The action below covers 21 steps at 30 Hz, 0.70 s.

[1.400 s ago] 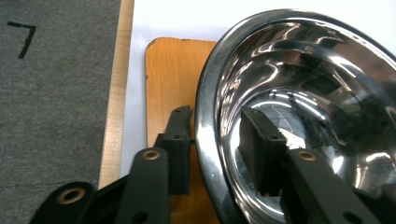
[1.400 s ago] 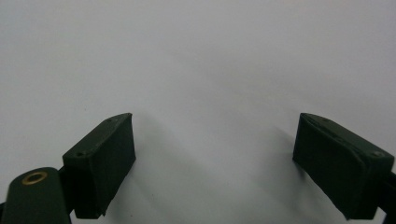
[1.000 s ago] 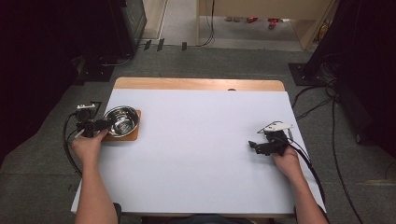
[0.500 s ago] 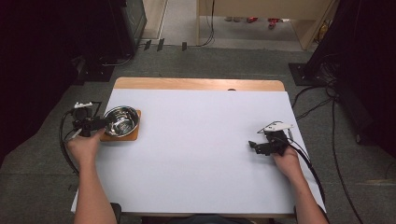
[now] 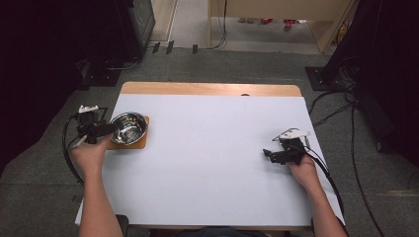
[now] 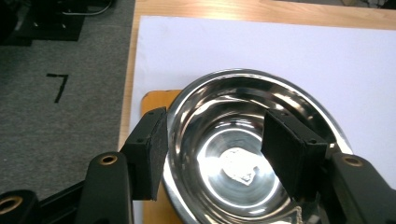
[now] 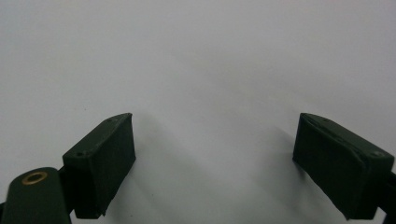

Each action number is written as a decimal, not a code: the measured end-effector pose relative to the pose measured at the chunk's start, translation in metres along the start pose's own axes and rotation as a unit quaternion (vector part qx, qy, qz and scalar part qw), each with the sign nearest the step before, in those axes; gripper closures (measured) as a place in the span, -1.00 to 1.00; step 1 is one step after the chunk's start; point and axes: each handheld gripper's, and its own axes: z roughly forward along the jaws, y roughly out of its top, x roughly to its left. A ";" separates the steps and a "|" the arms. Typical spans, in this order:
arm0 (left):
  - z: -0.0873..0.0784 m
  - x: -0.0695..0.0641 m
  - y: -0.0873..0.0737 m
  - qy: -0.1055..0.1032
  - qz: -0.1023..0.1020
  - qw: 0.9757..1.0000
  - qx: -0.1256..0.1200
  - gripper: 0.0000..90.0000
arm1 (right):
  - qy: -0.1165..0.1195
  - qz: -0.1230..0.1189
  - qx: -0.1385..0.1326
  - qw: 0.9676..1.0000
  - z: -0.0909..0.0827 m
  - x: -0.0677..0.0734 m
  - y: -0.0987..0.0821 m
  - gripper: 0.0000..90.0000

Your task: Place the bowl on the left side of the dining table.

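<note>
Two tools on the desk (image 5: pixel 207 163): left tool (image 6: pixel 212 154) straddles the near rim of the steel bowl (image 6: pixel 243 140), jaws just widening, pads clear of the metal, so the bowl rests freely on its wooden coaster (image 5: pixel 142 143). Right tool (image 7: pixel 215 154) idles, released, over bare white desk.

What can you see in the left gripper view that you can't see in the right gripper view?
In the left gripper view: a shiny metal bowl sitting on a wooden coaster, with the left gripper straddling the bowl's near rim, one jaw outside and one inside, pads not pressing. The jaws have just been opening. Grey carpet shows beside the table.

In the right gripper view: the right gripper with its jaws wide apart and nothing between them.

Both: black jaws and the white sheet.
</note>
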 end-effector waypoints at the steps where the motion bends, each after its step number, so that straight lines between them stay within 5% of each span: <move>1: 0.000 -0.001 0.001 -0.002 -0.001 1.000 -0.001 -0.07 | 0.000 0.001 0.001 1.000 0.000 0.000 0.000 -0.72; 17: -0.003 -0.029 0.009 -0.032 0.010 0.999 -0.007 -0.09 | 0.001 0.001 0.001 1.000 0.000 0.000 0.000 -0.72; 21: -0.003 -0.035 0.010 -0.058 0.006 0.998 -0.010 -0.16 | 0.000 0.000 0.000 1.000 0.000 0.000 0.000 -0.72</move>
